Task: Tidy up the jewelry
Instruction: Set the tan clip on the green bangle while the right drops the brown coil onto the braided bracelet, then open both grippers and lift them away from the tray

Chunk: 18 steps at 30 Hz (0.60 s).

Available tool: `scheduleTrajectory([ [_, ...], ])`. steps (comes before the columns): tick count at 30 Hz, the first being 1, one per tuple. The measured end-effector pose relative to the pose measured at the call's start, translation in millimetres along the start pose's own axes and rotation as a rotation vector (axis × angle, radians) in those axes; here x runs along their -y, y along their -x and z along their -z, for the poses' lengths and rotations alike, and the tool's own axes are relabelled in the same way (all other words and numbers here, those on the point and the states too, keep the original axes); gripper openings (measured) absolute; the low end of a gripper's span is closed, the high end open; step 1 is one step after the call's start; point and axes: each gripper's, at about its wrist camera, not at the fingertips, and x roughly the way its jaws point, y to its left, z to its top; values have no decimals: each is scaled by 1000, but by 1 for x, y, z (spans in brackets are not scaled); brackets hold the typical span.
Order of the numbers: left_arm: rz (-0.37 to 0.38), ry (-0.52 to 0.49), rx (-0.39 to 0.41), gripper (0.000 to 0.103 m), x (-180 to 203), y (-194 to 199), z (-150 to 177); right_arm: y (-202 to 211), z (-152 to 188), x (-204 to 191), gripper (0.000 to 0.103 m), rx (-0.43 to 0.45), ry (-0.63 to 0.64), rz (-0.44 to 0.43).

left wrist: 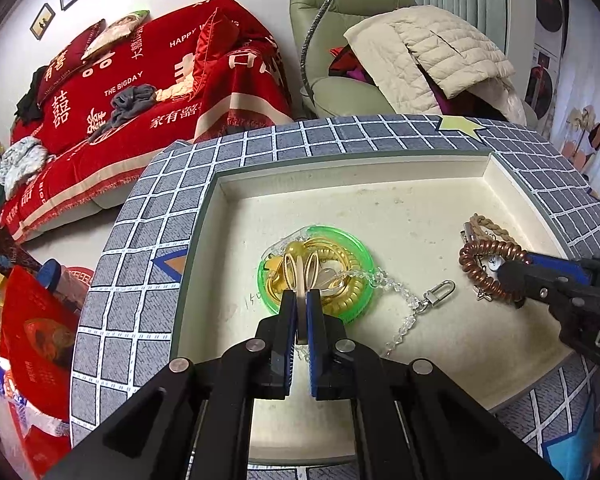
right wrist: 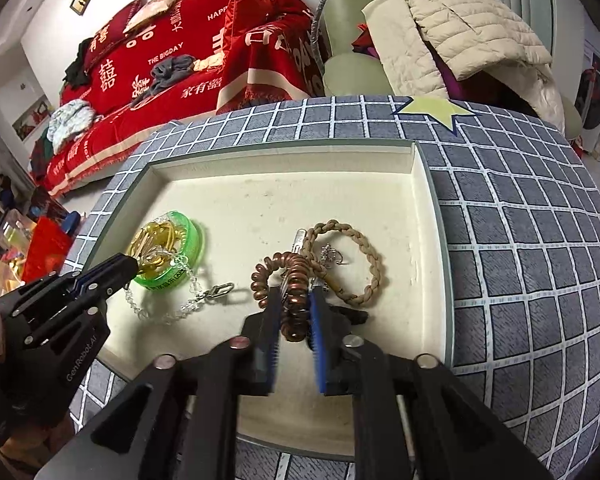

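The right gripper [right wrist: 294, 312] pinched the copper coil [right wrist: 288, 280] low in the frame; lifting could have dragged the tangled braided bracelet [right wrist: 364, 268] along.

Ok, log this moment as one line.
left gripper: shut on thin beige band | right gripper: shut on copper spiral coil bracelet | round green plastic dish: in tray

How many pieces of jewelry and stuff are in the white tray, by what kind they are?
Green round container: 1, with yellow hair ties heaped inside (too tangled to count)
Clear bead chain with clasp: 1
Copper spiral hair tie: 1
Braided tan bracelet: 1
Small silver pieces: at least 2; hard to tell apart
Total: at least 6 in the white tray
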Motion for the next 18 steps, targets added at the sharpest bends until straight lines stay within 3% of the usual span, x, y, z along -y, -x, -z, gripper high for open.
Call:
scheduleTrajectory([
  [1,-1,1,-3,26,0,1,1,1,0,0,55,7,0,4],
  [2,1,2,-5,26,0,1,1,5,0,0,60,20,-2,6],
  [18,15,11,18,26,1,14,0,45,6,9,63,81,-70,-28],
])
